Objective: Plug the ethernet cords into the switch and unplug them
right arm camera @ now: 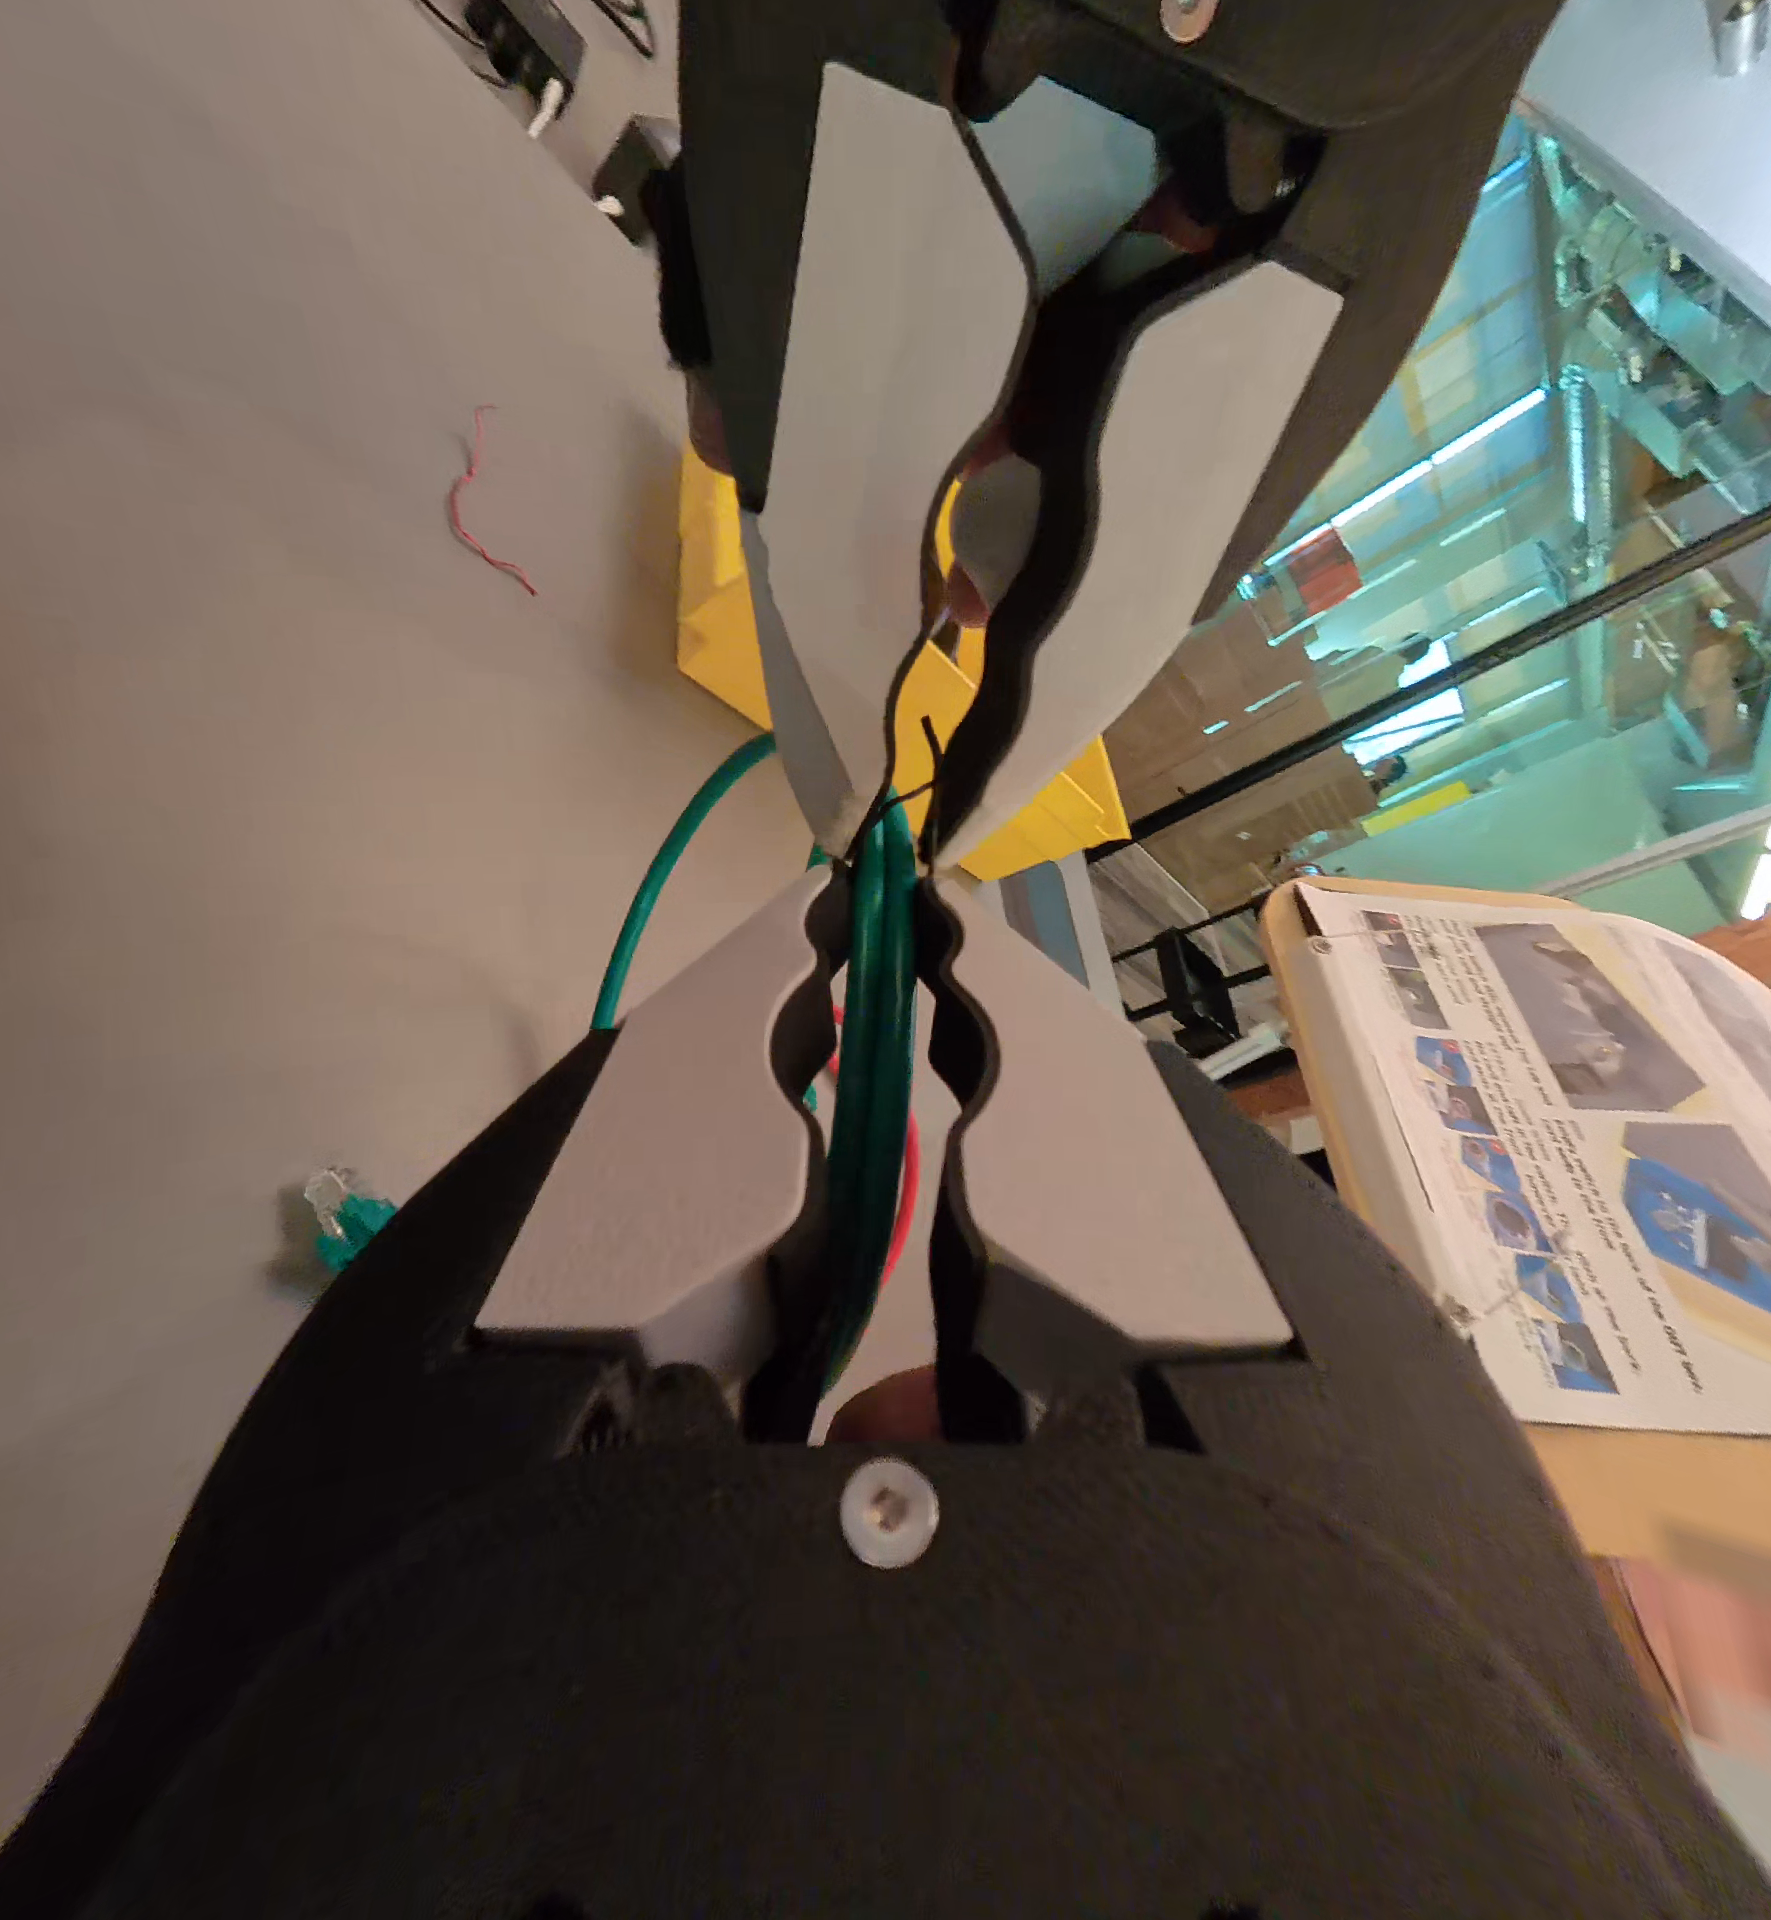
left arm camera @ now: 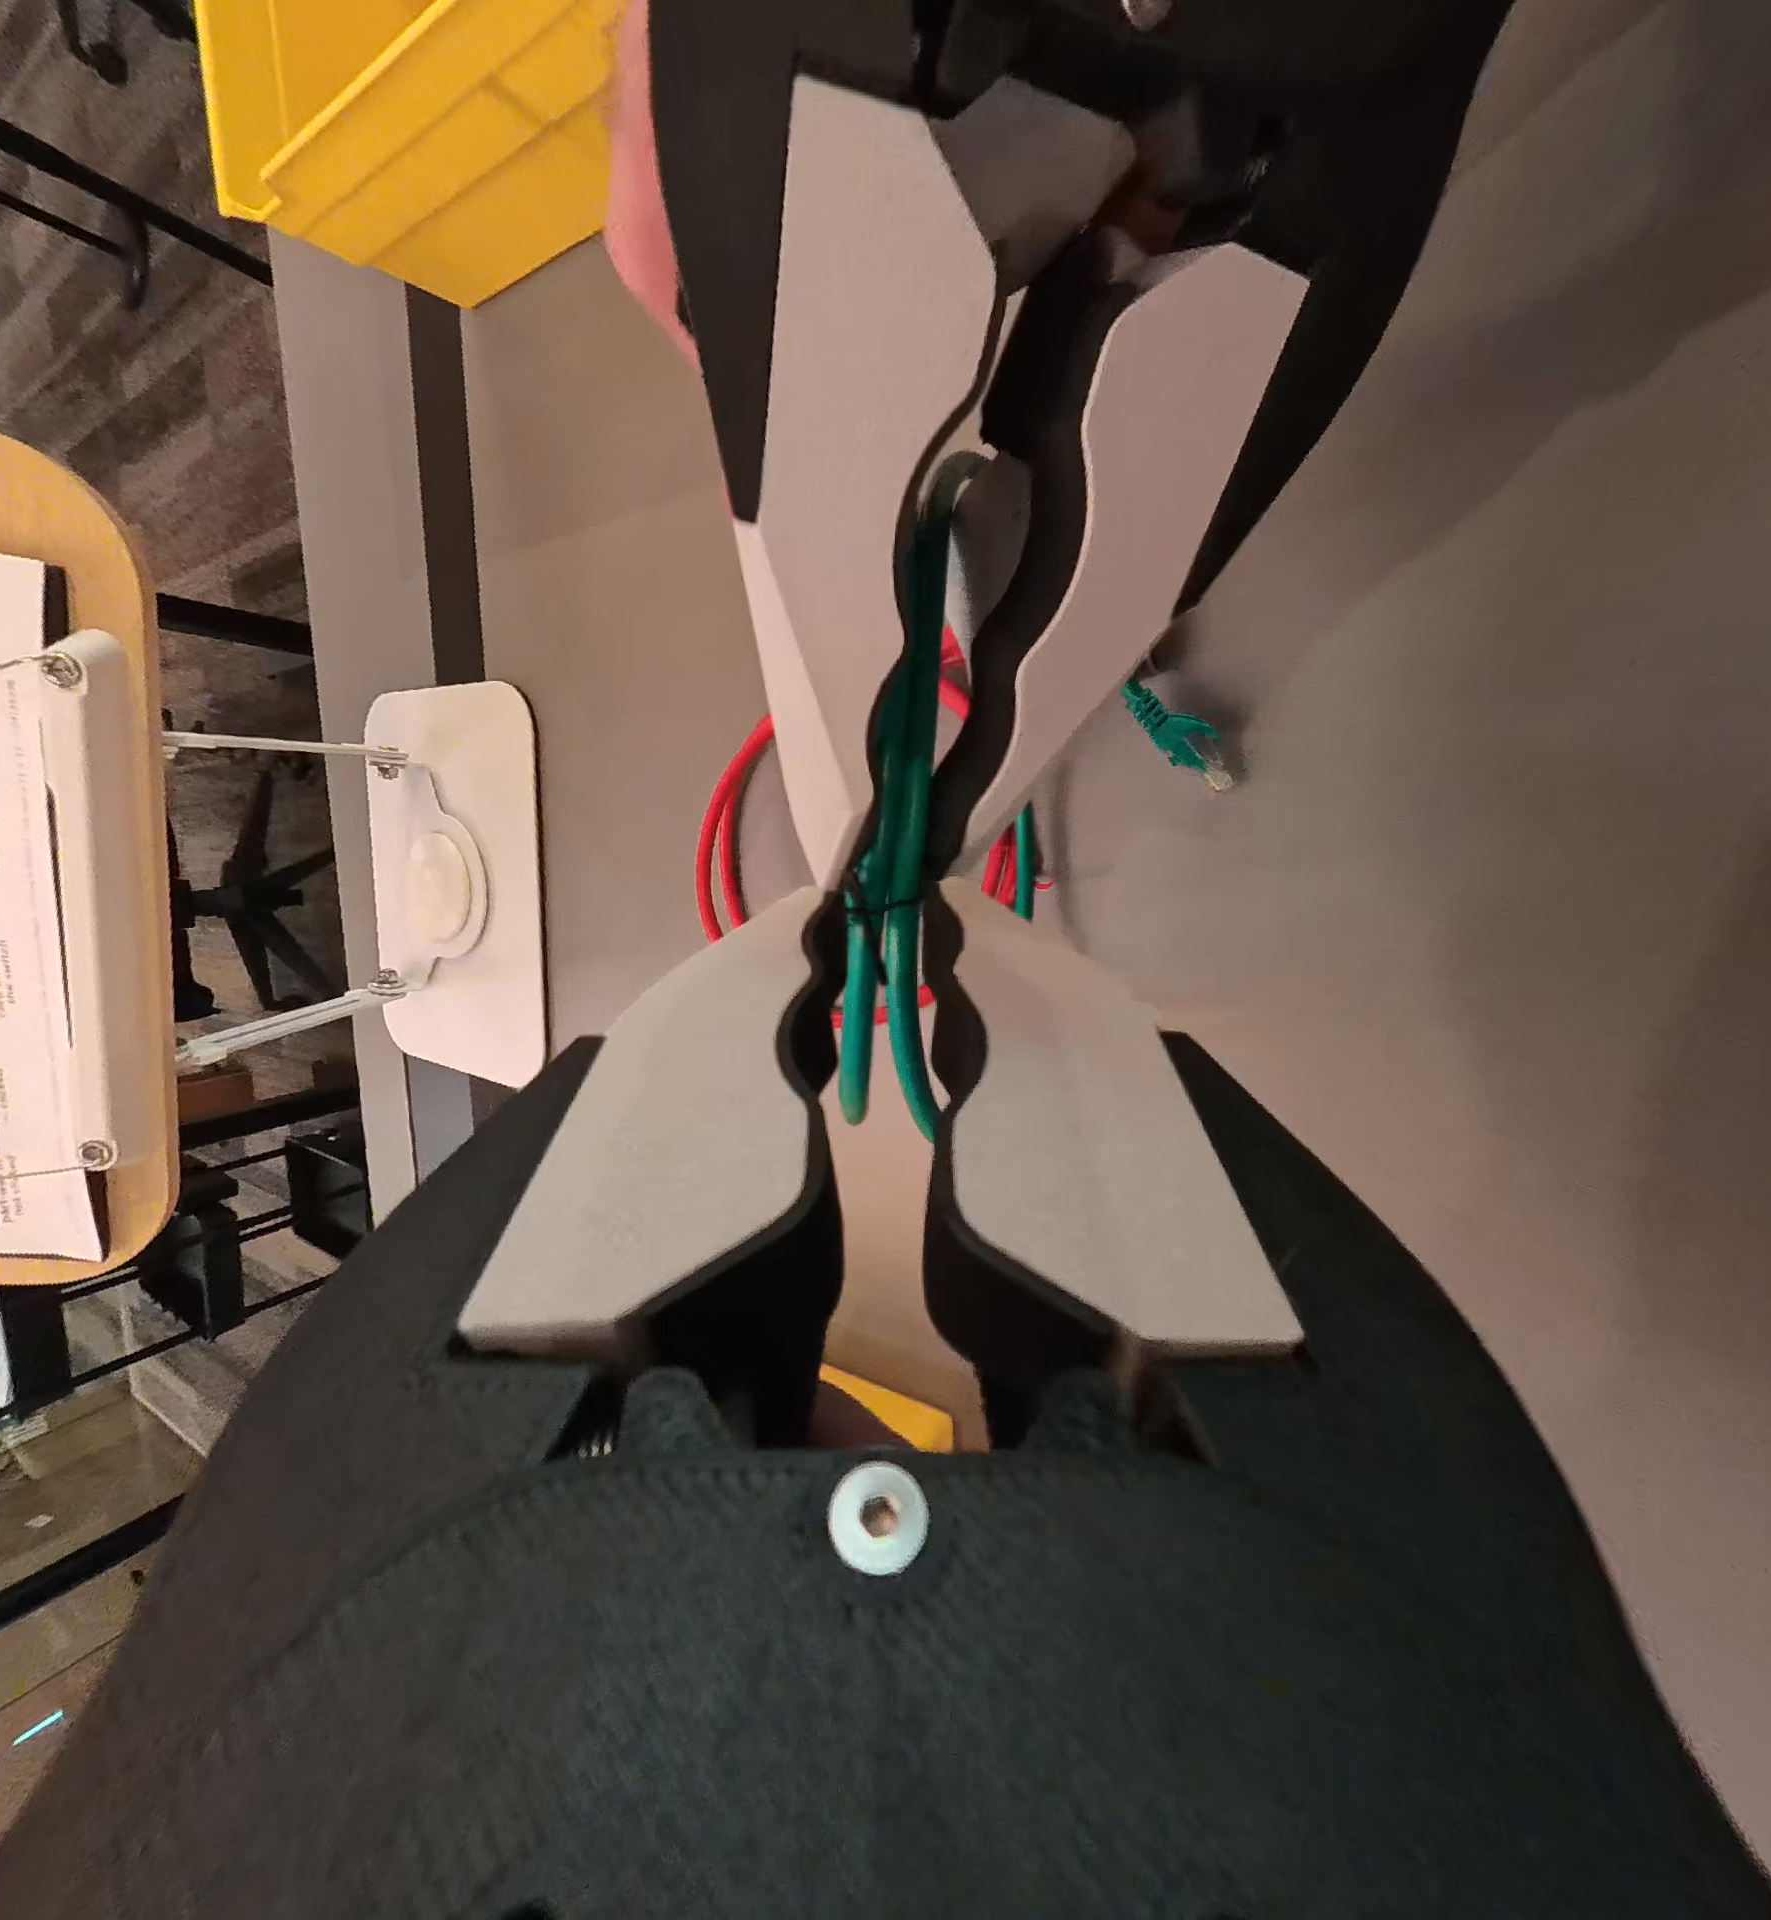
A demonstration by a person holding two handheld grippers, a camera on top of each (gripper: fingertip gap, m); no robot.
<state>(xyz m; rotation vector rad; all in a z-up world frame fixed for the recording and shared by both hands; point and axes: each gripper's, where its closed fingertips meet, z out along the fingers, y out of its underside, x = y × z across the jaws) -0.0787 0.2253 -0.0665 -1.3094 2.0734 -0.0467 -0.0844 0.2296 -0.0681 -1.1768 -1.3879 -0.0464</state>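
A bundle of green ethernet cord [left arm camera: 896, 748] hangs over the grey table, bound by a thin black tie [left arm camera: 876, 914]. My left gripper [left arm camera: 886, 899] and right gripper [left arm camera: 902, 857] meet tip to tip, both shut on this bundle. In the right wrist view the green bundle [right arm camera: 870, 1039] runs between my right gripper's [right arm camera: 881, 878] fingers, and the black tie [right arm camera: 928, 769] sticks up between the left gripper's [right arm camera: 891, 831] tips. A loose green plug [left arm camera: 1187, 740] lies on the table; it also shows in the right wrist view [right arm camera: 341, 1226]. A red cord [left arm camera: 720, 821] coils behind. No switch is in view.
A yellow bin [left arm camera: 424, 135] sits at the table's far corner, also in the right wrist view [right arm camera: 715, 623]. A white stand base [left arm camera: 455, 873] is at the table edge. A printed sheet [right arm camera: 1587, 1143] rests on a wooden side table. A thin red wire [right arm camera: 481, 499] lies on the table. Only a small space, under 4 cm, lies between the two pairs of fingers.
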